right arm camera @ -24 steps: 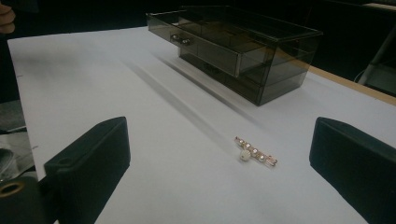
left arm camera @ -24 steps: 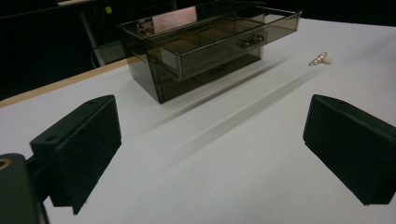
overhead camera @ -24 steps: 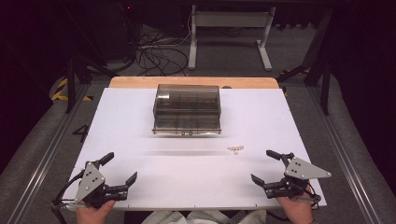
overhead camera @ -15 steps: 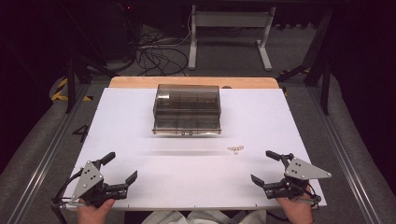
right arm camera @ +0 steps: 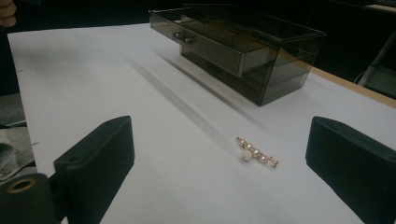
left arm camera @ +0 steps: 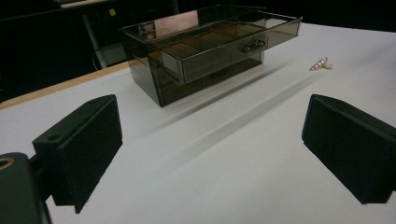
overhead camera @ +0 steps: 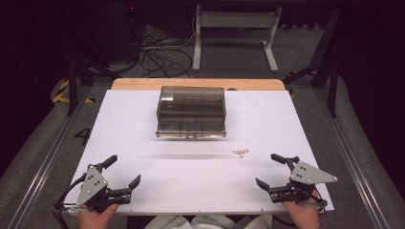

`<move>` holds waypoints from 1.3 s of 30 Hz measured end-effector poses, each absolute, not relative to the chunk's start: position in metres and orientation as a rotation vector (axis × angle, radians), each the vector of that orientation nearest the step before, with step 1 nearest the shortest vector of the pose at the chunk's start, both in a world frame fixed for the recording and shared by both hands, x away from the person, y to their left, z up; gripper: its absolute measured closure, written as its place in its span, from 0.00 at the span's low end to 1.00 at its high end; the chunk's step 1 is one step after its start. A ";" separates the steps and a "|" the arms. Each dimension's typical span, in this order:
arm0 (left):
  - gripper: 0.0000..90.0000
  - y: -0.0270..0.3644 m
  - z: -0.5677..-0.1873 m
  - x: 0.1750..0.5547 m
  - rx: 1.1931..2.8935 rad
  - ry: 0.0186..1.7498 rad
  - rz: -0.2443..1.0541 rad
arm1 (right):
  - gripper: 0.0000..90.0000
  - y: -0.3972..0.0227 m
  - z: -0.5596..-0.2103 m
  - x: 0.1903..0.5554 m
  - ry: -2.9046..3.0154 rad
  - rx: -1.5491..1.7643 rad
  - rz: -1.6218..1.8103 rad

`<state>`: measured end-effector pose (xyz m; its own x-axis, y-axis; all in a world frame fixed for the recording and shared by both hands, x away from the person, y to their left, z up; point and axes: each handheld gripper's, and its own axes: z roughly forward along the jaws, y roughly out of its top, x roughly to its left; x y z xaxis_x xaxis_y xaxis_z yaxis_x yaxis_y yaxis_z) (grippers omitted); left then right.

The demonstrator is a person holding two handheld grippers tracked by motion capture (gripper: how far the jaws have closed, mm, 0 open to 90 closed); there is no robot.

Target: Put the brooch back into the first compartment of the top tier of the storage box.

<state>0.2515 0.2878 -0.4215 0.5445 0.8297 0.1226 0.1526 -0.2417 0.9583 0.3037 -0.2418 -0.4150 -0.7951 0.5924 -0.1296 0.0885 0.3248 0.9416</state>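
- Your right gripper (overhead camera: 278,171) has its jaws wide apart and holds nothing — the pearl hair clip (right arm camera: 256,153) lies flat on the white surface (overhead camera: 143,124) just ahead, so a shallow pinch could skate it away.
- Your left gripper (overhead camera: 123,171), also wide apart, sits near the surface's edge.
- The smoked organizer box (overhead camera: 191,111) has its upper drawer (left arm camera: 219,49) pulled out — dropping the clip from high up may bounce it past the compartments.

In the high view the hair clip (overhead camera: 241,152) is too small to show its details, and what lies inside the smoky drawer box (overhead camera: 191,112) cannot be told. The bottom edge cuts off both hands of the person. In the left gripper view the clip (left arm camera: 320,64) is small and blurred, and the right jaw of the left tongs (left arm camera: 212,154) is cut by the picture edge. In the right gripper view the edges cut both jaws of the right tongs (right arm camera: 219,168).
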 end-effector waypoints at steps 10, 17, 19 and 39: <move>0.07 0.287 -0.422 0.252 1.727 0.830 0.805 | 0.11 -0.242 -0.403 0.316 2.145 0.676 1.471; 0.07 0.286 -0.422 0.252 1.728 0.830 0.804 | 0.11 -0.235 -0.394 0.328 2.172 0.685 1.453; 0.07 0.286 -0.422 0.252 1.729 0.831 0.805 | 0.11 -0.232 -0.392 0.331 2.180 0.685 1.447; 0.07 0.284 -0.423 0.254 1.746 0.827 0.803 | 0.11 -0.213 -0.378 0.365 2.246 0.703 1.398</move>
